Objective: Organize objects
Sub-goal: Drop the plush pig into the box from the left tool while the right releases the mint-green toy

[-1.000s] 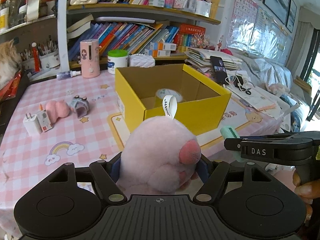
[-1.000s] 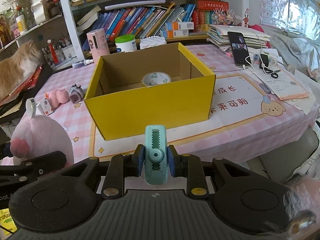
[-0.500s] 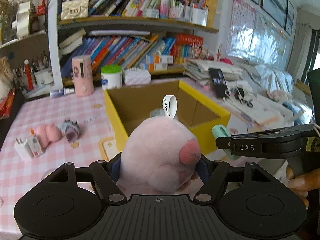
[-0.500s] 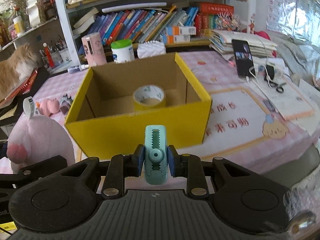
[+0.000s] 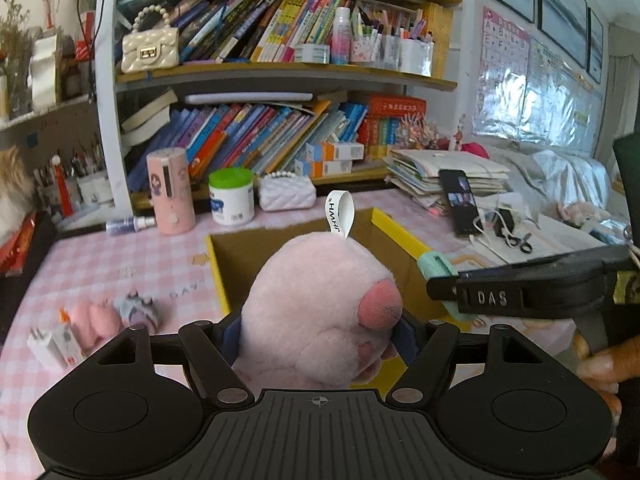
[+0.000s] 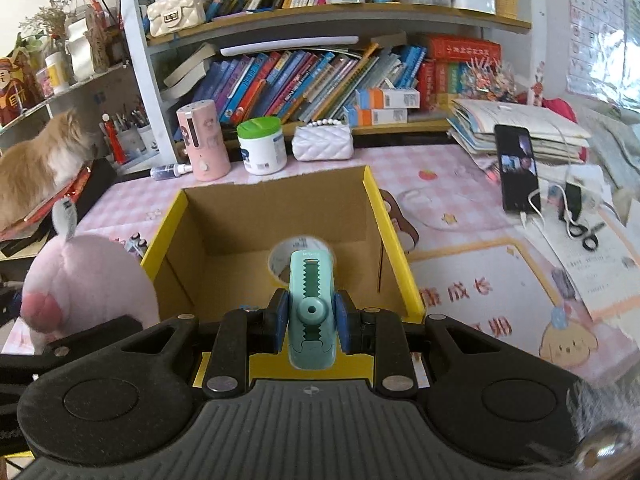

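Now over the box: both grippers have closed in on the yellow box (image 6: 394, 240).
Left gripper (image 5: 320, 336): clamps pink plush (image 5: 320, 300).
Right gripper (image 6: 311, 322): clamps teal cutter (image 6: 311, 308).
Next: likely drop-off.

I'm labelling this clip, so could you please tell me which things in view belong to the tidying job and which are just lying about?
Part of the job:
- pink plush toy, held in the left gripper
- teal correction tape, held in the right gripper
- yellow box
- tape roll inside the box

Lying about:
- phone
- green-lidded jar
- white quilted purse
- scissors
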`<state>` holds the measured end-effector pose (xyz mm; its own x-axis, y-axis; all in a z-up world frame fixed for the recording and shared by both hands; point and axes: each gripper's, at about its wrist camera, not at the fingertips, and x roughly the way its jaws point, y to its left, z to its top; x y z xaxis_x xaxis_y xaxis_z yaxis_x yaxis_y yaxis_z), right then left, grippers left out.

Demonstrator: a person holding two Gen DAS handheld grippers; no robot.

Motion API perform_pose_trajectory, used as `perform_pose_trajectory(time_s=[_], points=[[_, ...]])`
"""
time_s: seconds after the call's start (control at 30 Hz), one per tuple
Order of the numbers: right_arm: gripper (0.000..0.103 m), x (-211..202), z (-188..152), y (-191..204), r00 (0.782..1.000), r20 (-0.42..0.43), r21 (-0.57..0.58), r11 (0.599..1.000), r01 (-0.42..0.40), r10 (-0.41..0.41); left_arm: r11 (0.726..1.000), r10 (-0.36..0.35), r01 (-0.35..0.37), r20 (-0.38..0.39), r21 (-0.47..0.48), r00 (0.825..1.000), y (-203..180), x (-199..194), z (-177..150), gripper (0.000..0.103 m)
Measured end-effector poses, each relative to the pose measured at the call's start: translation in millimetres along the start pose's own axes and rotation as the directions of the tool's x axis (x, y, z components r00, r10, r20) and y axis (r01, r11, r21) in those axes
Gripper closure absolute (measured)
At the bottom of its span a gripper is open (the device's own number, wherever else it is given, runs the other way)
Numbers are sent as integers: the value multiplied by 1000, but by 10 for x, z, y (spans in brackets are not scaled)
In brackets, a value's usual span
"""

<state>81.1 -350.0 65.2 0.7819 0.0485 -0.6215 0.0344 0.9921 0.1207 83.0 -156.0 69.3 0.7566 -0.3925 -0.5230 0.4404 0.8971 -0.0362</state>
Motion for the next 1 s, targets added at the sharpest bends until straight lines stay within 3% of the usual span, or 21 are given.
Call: perform_pose_trajectory(time_s=[0.2,0.47,0.8,1.0], points=[[80,239,169,-124,1000,-8,-20,999,-25,25,998,31,-31,-15,-47,999,53,283,196,31],[80,641,271,-178,997,-60,-99,994,-47,41,998,51,-56,-122,-38,991,-11,756,210,30],[80,1080,229,-187,983,-181,-221,973,-73,33,996,78,-86,-230,-24,970,4,1114,108,30],[80,1163,215,-126,982,-188,-320,945,-71,10,995,88,-100,-295,-26,951,34,1235,37,27]])
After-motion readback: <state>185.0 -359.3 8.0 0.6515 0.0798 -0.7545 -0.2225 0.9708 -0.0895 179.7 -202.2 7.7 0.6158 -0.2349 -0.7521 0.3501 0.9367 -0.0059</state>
